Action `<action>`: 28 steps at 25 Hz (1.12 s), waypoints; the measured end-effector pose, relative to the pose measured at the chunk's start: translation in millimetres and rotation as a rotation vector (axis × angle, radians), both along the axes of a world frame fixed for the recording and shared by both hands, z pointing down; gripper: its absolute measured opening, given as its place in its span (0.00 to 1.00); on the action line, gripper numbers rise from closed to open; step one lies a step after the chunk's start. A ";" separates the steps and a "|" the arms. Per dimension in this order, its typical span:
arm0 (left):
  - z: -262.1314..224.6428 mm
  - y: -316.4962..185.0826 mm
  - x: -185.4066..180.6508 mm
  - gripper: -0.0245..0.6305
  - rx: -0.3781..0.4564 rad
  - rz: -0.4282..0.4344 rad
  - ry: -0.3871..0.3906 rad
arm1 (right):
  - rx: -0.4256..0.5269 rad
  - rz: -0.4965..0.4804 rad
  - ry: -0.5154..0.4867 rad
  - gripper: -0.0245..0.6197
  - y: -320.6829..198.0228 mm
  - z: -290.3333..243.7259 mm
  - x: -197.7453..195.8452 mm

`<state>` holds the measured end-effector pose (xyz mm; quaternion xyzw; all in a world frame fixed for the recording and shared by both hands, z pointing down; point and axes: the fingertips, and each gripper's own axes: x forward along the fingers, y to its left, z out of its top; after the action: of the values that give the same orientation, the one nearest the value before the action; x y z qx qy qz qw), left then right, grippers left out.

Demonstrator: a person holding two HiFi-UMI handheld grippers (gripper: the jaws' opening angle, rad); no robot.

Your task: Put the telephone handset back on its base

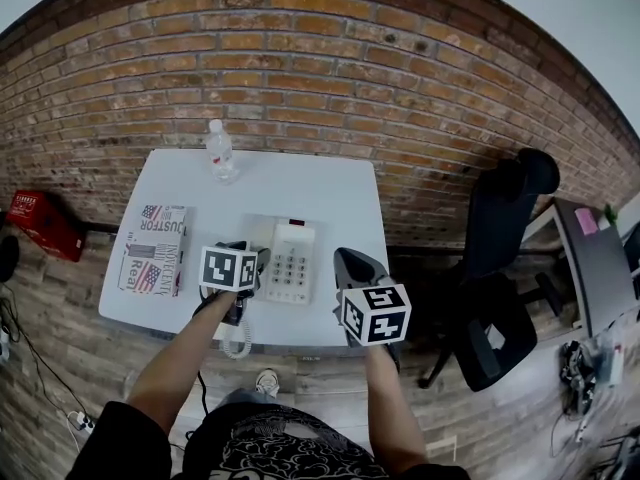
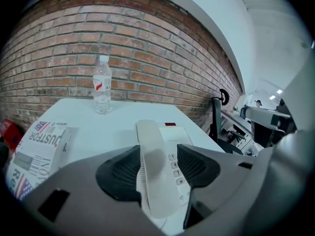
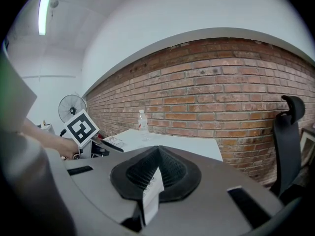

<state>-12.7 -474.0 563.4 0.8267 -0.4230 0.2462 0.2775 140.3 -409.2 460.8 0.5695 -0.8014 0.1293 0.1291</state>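
Note:
The cream telephone base (image 1: 292,256) with its keypad sits near the front of the white table (image 1: 320,193). Its handset (image 2: 147,136) lies along the base's (image 2: 179,134) left side, between the pads of my left gripper (image 2: 157,171). That gripper's jaws stand wide; a gap with keys showing separates the right pad from the handset. In the head view my left gripper (image 1: 250,266) covers the handset, and only the coiled cord (image 1: 237,340) hangs off the table's front edge. My right gripper (image 1: 348,258) hovers right of the base, pads (image 3: 156,168) shut together.
A water bottle (image 1: 220,151) stands at the table's back left, and a printed newspaper pack (image 1: 152,248) lies at the left. A black office chair (image 1: 500,268) stands right of the table, a red crate (image 1: 40,223) on the floor at left. The brick wall (image 1: 320,78) runs behind.

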 end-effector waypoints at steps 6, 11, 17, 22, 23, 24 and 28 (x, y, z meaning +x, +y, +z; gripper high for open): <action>-38.0 10.2 -6.2 0.39 0.106 0.049 0.032 | 0.018 -0.012 0.007 0.04 9.0 -8.5 -4.6; -80.3 27.1 -8.6 0.37 0.250 0.132 0.024 | 0.036 -0.019 0.011 0.03 19.0 -18.6 -6.3; -126.0 47.6 -20.0 0.27 0.402 0.163 0.013 | 0.076 -0.038 0.021 0.03 28.3 -38.2 -11.2; -157.3 58.9 -34.6 0.15 0.484 0.139 0.034 | 0.112 -0.057 0.012 0.03 36.9 -57.4 -11.4; -161.3 60.3 -36.8 0.14 0.494 0.135 0.036 | 0.120 -0.061 0.008 0.04 38.4 -60.9 -10.9; -164.2 62.1 -38.8 0.13 0.501 0.131 0.037 | 0.124 -0.068 0.006 0.03 40.3 -63.4 -10.5; -171.4 67.4 -46.9 0.10 0.523 0.116 0.035 | 0.127 -0.108 0.018 0.04 47.3 -69.2 -11.3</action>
<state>-59.6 -406.6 391.9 0.8973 -0.4191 0.1299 0.0472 129.0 -361.9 391.6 0.5336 -0.8364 0.0660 0.1064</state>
